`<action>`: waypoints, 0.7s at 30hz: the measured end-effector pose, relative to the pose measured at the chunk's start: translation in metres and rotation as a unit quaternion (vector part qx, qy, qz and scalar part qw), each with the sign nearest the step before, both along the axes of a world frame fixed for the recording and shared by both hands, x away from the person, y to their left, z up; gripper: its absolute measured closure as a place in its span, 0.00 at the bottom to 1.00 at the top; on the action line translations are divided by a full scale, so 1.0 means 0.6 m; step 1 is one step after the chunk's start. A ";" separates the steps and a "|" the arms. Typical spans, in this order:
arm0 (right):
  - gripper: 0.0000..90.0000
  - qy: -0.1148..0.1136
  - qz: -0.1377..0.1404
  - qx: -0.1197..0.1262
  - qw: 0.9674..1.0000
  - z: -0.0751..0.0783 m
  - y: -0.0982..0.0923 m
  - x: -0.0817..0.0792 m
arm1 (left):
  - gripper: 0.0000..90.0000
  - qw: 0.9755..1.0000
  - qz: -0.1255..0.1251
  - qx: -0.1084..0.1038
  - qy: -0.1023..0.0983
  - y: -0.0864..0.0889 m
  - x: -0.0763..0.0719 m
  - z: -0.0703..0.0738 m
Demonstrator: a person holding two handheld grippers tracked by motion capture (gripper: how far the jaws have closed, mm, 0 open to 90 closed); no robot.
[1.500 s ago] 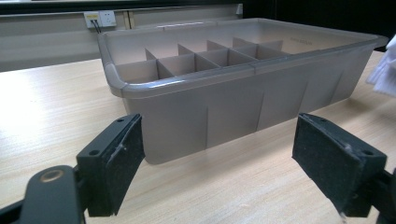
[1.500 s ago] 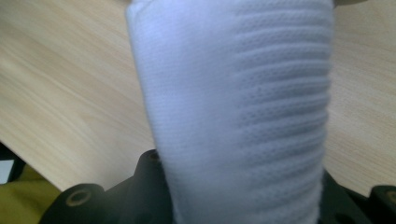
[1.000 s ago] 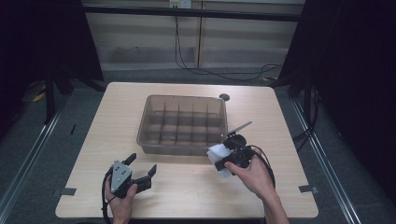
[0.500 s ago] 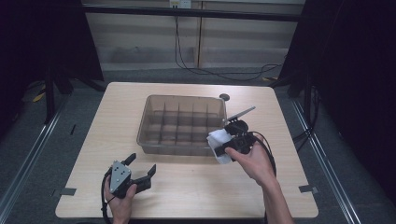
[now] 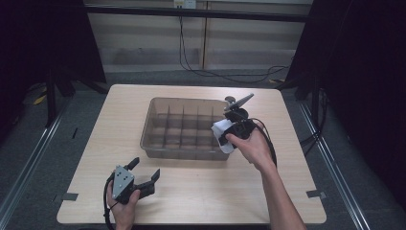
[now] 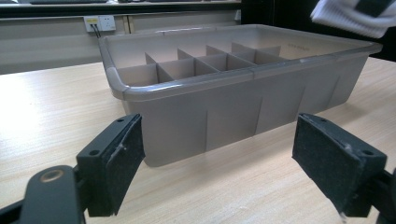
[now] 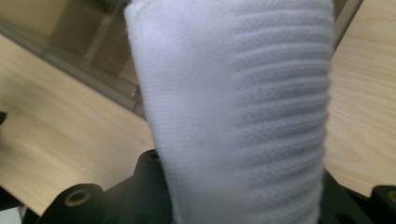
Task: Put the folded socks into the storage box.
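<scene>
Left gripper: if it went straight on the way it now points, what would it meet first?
Probably the near wall of the grey divided bin, dead ahead of the open left gripper; only bare table lies between.

From my remote seat, both forearms come in bare from six o'clock, no sleeves, no gloves. The left gripper (image 5: 141,175) is black, with a grey three-cornered plate on top dotted with small screws; a black cable loops off it toward seven o'clock. Its own view shows two flat rectangular jaws faced with dark, grainy pads, screw holes in the mounts, a brass-ringed hole at eight o'clock. The right gripper (image 5: 225,135) is black too, grey plate tilted toward one o'clock, black cable curving round at three o'clock.
</scene>
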State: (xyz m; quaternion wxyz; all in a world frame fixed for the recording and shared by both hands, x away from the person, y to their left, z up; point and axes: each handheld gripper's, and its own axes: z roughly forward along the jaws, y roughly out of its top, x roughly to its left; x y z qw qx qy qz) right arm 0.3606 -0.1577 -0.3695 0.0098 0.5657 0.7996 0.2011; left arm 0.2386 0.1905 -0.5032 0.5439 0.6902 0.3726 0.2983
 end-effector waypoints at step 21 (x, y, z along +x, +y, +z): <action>0.74 0.064 -0.027 -0.058 0.996 -0.058 0.031 0.070 | 0.18 1.000 0.002 -0.005 -0.002 0.001 -0.001 0.000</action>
